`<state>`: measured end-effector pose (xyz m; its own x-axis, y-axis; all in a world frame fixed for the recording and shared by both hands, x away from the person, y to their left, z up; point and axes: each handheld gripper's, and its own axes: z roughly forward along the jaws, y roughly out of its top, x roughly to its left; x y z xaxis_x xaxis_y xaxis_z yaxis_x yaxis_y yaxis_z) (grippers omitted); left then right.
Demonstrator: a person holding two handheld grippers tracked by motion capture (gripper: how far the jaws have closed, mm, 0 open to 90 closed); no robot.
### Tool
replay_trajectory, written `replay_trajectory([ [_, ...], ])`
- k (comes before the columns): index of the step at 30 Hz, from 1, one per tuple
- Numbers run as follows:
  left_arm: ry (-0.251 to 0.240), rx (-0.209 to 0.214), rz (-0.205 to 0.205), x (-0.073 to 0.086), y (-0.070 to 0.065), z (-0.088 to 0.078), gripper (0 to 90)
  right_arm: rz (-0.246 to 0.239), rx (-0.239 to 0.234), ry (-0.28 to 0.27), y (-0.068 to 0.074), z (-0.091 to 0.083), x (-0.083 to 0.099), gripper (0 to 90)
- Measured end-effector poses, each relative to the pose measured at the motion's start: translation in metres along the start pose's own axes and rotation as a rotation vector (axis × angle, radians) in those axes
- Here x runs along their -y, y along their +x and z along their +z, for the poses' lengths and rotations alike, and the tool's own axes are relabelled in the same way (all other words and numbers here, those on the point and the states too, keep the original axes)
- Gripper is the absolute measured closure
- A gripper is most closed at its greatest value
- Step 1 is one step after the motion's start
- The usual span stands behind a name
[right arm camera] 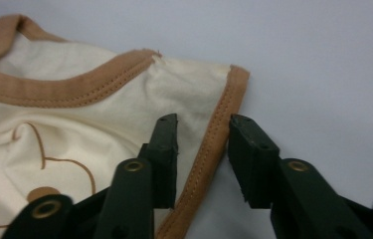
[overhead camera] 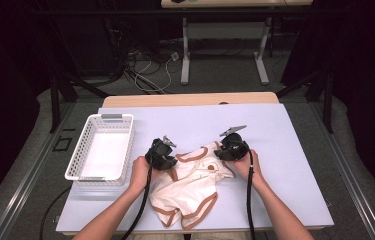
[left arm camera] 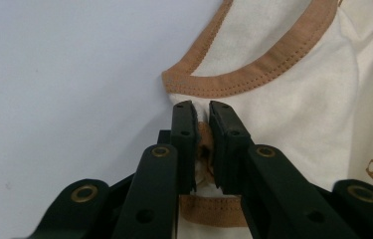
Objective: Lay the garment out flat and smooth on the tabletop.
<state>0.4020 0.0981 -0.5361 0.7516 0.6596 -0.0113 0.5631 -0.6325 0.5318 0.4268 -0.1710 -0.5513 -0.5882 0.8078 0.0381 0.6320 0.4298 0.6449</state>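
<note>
Cream garment (overhead camera: 190, 182) with brown trim lies crumpled at lower centre of high view, on pale table (overhead camera: 285, 150). Left gripper (left arm camera: 201, 110) clamped on garment's brown-edged shoulder fold. Right gripper (right arm camera: 203, 124) jaws apart, straddling brown armhole edge, pads not pressing. White basket (overhead camera: 81, 145) at left.

Even bright table light, dark surroundings, slightly soft close-ups

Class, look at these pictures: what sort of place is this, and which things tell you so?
Probably a lab or recording workspace: tangled floor cables, black curtains around the pale blue table, and a bare-legged workbench behind.
</note>
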Motion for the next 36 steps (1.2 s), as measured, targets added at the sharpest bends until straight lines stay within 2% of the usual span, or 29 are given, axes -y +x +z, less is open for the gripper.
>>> replay_trajectory([
  [1,-0.005,-0.002,0.0,0.0,0.0,0.0,82.5,0.015,-0.005,-0.014,0.0,0.0,0.001,79.3],
  [3,-0.011,-0.003,0.0,0.0,0.001,-0.002,82.9,0.003,0.018,-0.032,0.001,-0.003,0.003,85.5],
  [8,-0.038,0.0,-0.017,-0.001,0.003,-0.006,82.8,-0.062,0.057,-0.027,0.014,-0.021,0.014,87.2],
  [9,-0.034,0.005,-0.018,-0.002,0.004,-0.007,82.8,-0.067,0.062,-0.027,0.018,-0.025,0.016,87.3],
  [12,-0.006,0.009,0.005,-0.004,0.005,-0.006,82.1,-0.125,0.083,-0.019,0.027,-0.038,0.021,87.3],
  [16,0.019,0.006,-0.016,-0.006,0.007,0.0,74.7,-0.154,0.077,0.041,0.038,-0.039,0.028,86.6],
  [18,0.006,0.003,-0.038,-0.004,0.01,-0.002,70.7,-0.147,0.077,0.048,0.037,-0.036,0.027,83.3],
  [19,-0.005,-0.007,-0.053,-0.004,0.012,-0.003,66.2,-0.135,0.08,0.049,0.035,-0.036,0.026,79.5],
  [20,-0.021,-0.008,-0.066,-0.002,0.014,-0.006,63.8,-0.124,0.065,0.048,0.033,-0.035,0.025,73.6],
  [21,-0.034,-0.008,-0.083,-0.001,0.017,-0.008,62.5,-0.115,0.07,0.053,0.031,-0.035,0.024,70.7],
  [23,-0.068,-0.027,-0.112,-0.001,0.02,-0.014,58.8,-0.107,0.062,0.034,0.026,-0.035,0.023,64.6],
  [25,-0.089,-0.027,-0.142,-0.002,0.023,-0.017,57.4,-0.086,0.066,0.019,0.024,-0.037,0.021,59.3],
  [27,-0.096,-0.034,-0.148,-0.003,0.024,-0.016,56.3,-0.072,0.072,-0.01,0.022,-0.038,0.018,52.7],
  [28,-0.087,-0.023,-0.148,-0.004,0.023,-0.014,55.4,-0.061,0.076,-0.008,0.021,-0.039,0.015,51.2],
  [32,-0.055,0.006,-0.142,-0.006,0.02,-0.002,52.7,-0.022,0.098,-0.07,0.015,-0.039,0.008,45.1],
  [33,-0.05,0.014,-0.134,-0.006,0.019,0.0,53.9,-0.021,0.104,-0.08,0.013,-0.038,0.006,44.4],
  [34,-0.049,0.033,-0.128,-0.006,0.017,0.002,56.3,0.0,0.104,-0.094,0.011,-0.036,0.005,43.0],
  [36,-0.049,0.043,-0.116,-0.006,0.012,0.002,60.7,0.038,0.103,-0.084,0.008,-0.03,0.003,41.2],
])
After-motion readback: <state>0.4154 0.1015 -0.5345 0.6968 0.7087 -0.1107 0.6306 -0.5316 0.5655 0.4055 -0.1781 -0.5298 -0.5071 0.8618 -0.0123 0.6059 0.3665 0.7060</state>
